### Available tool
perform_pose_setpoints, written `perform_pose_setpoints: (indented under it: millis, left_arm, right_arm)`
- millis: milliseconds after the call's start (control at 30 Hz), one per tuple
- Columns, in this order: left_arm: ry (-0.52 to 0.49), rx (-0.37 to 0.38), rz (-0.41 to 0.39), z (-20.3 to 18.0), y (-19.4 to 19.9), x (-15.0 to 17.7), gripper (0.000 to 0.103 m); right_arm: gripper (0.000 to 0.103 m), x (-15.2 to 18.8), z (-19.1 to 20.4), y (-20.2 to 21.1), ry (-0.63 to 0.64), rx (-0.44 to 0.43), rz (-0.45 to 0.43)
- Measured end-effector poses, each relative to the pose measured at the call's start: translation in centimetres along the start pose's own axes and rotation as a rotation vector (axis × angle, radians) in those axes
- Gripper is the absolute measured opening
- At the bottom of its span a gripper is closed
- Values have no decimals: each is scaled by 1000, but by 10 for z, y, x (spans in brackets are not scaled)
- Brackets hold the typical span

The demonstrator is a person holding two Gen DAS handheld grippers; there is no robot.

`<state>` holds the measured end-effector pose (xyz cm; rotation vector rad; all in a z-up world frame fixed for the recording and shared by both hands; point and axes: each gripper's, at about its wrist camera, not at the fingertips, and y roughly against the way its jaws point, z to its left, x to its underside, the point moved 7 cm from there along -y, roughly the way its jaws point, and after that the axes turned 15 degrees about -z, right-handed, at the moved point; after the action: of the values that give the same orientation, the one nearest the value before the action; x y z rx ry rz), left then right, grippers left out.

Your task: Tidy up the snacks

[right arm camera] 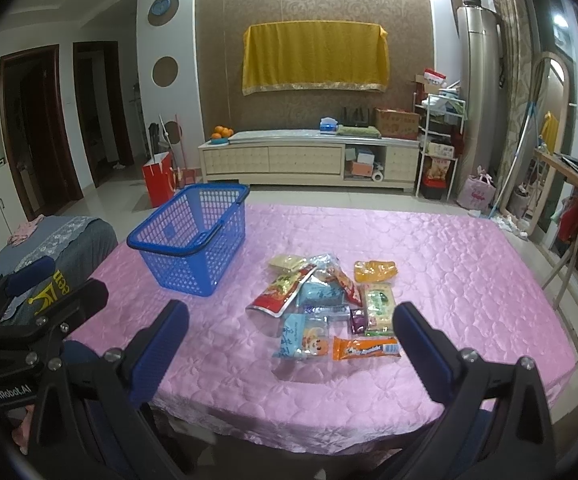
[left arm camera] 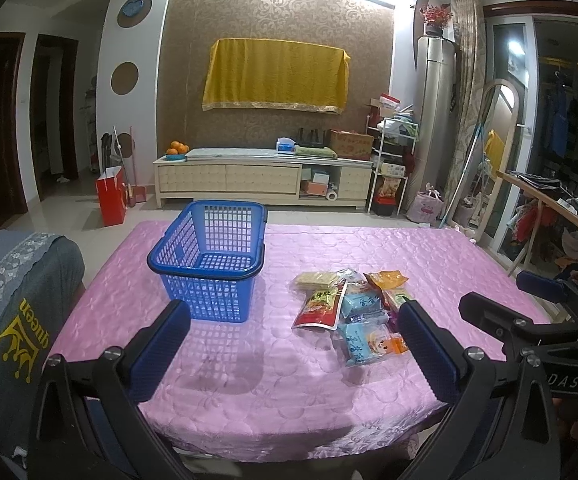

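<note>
An empty blue plastic basket (left arm camera: 213,256) (right arm camera: 193,236) stands on the pink tablecloth (left arm camera: 249,380) (right arm camera: 449,260), left of centre. To its right lies a pile of snack packets (left arm camera: 353,308) (right arm camera: 329,308), among them a red pouch (right arm camera: 279,294), a light blue packet (right arm camera: 303,338), an orange bar (right arm camera: 367,349) and a green packet (right arm camera: 378,309). My left gripper (left arm camera: 293,340) hovers open over the near table edge, in front of the basket. My right gripper (right arm camera: 291,340) is open too, just short of the pile. Each gripper shows at the edge of the other's view.
A grey cushioned seat (left arm camera: 13,280) sits at the table's left side. Behind the table are a tiled floor, a red bag (left arm camera: 111,196), a low cream cabinet (left arm camera: 261,178) and cluttered shelves (left arm camera: 393,160). A wooden rack (left arm camera: 549,208) stands to the right.
</note>
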<state>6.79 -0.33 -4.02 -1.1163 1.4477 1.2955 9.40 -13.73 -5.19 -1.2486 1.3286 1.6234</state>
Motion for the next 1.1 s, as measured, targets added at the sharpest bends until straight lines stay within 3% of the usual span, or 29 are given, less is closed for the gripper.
perform_pose_setpoints:
  millis: [233,400,767,1100]
  left_arm:
    - [-56,51,8,-17,-21,-14,103]
    - [-104,82,43,-32,-49,-18,103]
    - [-91,135,220,-50,-136,10,103]
    - [-109,151,409,-56,-211,58,103]
  right_arm:
    - [103,-15,-17,-8,27,36,-36]
    - [103,-20,-49,-31,-31,66,-3]
    - [103,8,-99,-102,-34,66,96]
    - [103,54,-126,-159,-45,32,272]
